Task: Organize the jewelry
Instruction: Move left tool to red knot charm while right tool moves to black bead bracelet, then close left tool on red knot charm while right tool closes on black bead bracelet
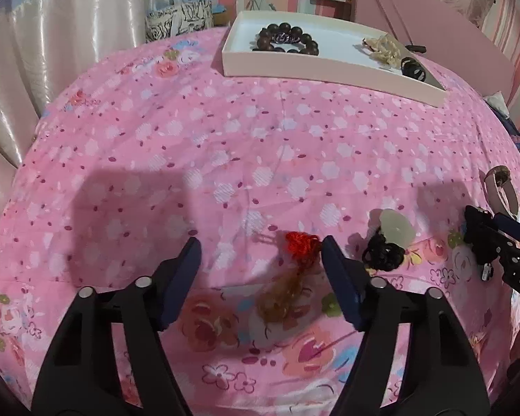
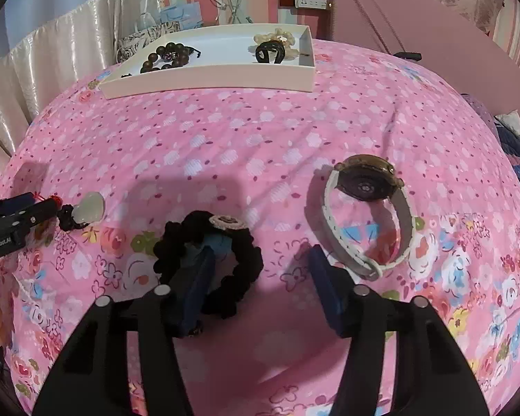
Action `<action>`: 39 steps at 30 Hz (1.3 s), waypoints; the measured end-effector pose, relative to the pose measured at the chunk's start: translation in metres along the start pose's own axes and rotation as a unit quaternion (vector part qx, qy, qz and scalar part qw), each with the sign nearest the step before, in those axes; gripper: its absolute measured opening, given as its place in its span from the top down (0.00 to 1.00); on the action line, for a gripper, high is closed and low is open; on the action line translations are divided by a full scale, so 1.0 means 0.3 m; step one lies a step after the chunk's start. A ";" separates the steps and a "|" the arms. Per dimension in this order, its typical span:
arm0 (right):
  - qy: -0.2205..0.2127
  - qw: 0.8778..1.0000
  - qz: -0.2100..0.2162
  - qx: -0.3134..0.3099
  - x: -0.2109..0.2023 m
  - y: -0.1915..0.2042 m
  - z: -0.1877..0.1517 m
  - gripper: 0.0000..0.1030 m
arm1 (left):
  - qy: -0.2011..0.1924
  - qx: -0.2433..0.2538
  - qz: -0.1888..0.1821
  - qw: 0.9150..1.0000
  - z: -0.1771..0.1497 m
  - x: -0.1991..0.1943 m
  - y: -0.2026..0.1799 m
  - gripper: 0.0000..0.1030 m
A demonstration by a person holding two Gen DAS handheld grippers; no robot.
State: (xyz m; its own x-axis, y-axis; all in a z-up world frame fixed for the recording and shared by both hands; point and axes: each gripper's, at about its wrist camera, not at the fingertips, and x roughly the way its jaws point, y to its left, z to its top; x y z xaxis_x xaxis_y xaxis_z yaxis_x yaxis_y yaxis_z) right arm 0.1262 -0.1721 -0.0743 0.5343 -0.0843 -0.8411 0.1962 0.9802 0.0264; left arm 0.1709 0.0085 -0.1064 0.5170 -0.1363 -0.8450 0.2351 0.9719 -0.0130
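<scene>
Part of the sorting is judged to be done: in the white tray (image 1: 329,69) set at the far edge of the bed (image 1: 225,145), a dark bead bracelet (image 1: 287,40) is laid at one end, and a pale bead piece with a dark hair tie (image 2: 272,52) is laid at the other

Four pieces are left on the pink flowered sheet near the near edge. A tassel with a red knot (image 1: 294,274) is framed between the fingers of the left hand-held gripper (image 1: 261,253); its jaws are seen partly open, with the pads not pressed on the tassel, so nothing is held. Just beside it, toward the right, a pale stone pendant on a black cord (image 1: 395,230) is lying untouched

The black scrunchie (image 2: 211,260) is straddled by the right hand-held gripper (image 2: 261,263): one finger is placed inside the ring and the other outside it, and part of the band is caught between them. The jaws are partly open and no firm grip is shown. A watch with a white strap (image 2: 367,208) is lying just beyond the outer finger

By this reading, roughly half of the jewelry is put away, and two pickups are judged to be under way
</scene>
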 end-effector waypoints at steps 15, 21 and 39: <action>-0.003 1.000 0.011 -0.008 -0.005 0.023 -0.003 0.80 | 0.009 -0.007 0.002 1.000 -0.020 -0.003 0.020 0.58; -0.006 1.000 0.014 -0.010 -0.008 0.024 -0.002 0.86 | 0.008 -0.007 -0.002 1.000 -0.007 0.002 0.023 0.82; -0.045 0.997 0.053 0.017 -0.070 0.004 0.056 0.91 | -0.005 -0.031 -0.025 0.999 0.005 -0.085 0.041 0.96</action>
State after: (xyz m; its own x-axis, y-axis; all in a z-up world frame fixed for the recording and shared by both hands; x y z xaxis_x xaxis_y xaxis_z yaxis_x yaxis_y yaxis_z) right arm 0.1290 -0.1721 -0.0475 0.6254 0.0018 -0.7803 0.1622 0.9779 0.1322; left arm 0.1619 0.0237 -0.0840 0.5147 -0.1871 -0.8367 0.2100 0.9737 -0.0886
